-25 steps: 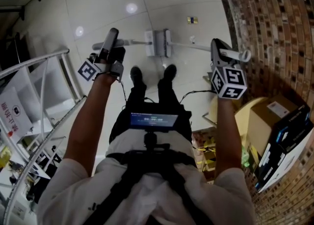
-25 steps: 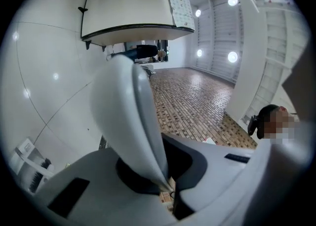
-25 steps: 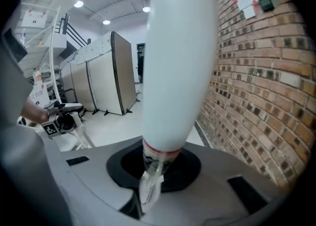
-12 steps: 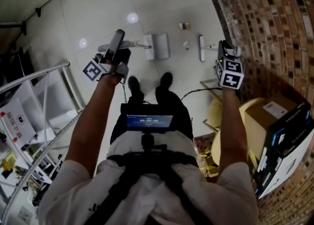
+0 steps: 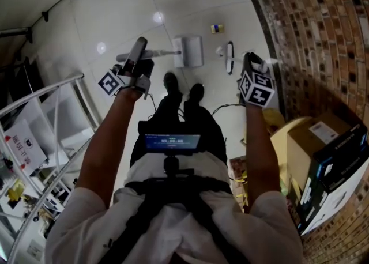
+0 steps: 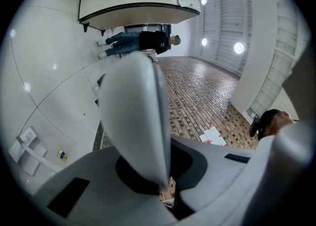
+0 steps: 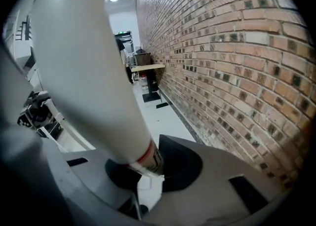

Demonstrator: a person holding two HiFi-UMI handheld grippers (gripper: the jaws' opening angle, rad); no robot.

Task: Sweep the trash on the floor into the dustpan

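Note:
In the head view my left gripper [image 5: 139, 45] is shut on the pale handle of the white dustpan [image 5: 188, 51], which rests on the floor ahead of my feet. The left gripper view shows that handle [image 6: 133, 116] filling the jaws. My right gripper [image 5: 252, 61] grips the broom handle [image 7: 84, 72], white with a red band, and its jaws are opening slightly around it. The dark broom head [image 5: 229, 57] lies on the tiles right of the dustpan. A small yellow-and-blue scrap [image 5: 217, 28] lies beyond, with a white scrap [image 5: 219, 51] between dustpan and broom head.
A brick wall [image 5: 323, 38] runs close along the right, with cardboard boxes [image 5: 323, 142] at its foot. A metal rail and shelving [image 5: 57, 101] stand at the left. My shoes [image 5: 183, 87] are just behind the dustpan. A person [image 6: 143, 42] stands far off.
The broom head has left the dustpan's side and swung right toward the wall. My right gripper has dropped and rolled. The left gripper and dustpan have shifted a little.

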